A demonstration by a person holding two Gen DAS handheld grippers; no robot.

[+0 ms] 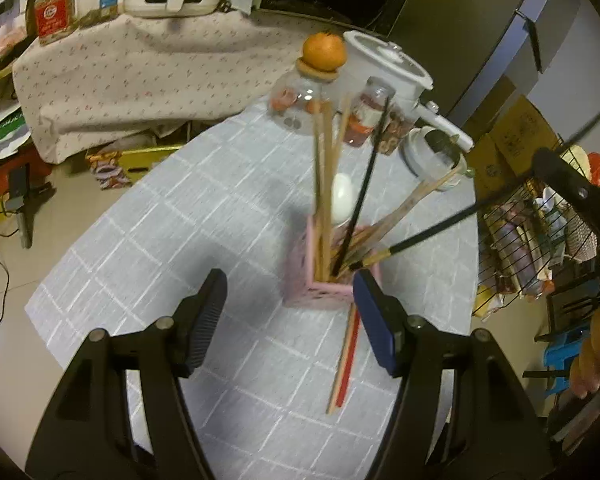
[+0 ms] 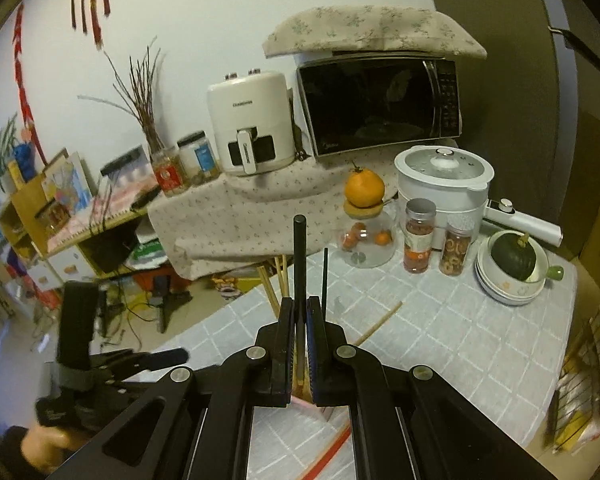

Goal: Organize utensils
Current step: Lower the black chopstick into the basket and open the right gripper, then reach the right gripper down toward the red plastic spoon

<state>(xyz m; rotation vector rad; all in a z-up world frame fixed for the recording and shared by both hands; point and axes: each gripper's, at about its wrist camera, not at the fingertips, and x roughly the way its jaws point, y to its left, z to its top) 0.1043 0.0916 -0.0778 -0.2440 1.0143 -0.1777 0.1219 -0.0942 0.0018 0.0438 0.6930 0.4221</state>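
Right gripper (image 2: 300, 316) jaws closed on a black chopstick (image 2: 299, 256), which stands up past the fingertips. A thinner dark stick (image 2: 325, 276) rises just right of it. Below the jaws, a pink holder (image 2: 320, 410) edge shows, partly hidden. Wooden chopsticks (image 2: 278, 280) stand just left of the fingertips; another wooden one (image 2: 380, 322) slants to the right. Left gripper (image 2: 156, 360) sits low to the left, blurred. Ahead on the grey checked tablecloth (image 2: 460, 340): a glass jar topped by an orange (image 2: 364, 188), two spice jars (image 2: 420, 236), a white pot (image 2: 444, 188).
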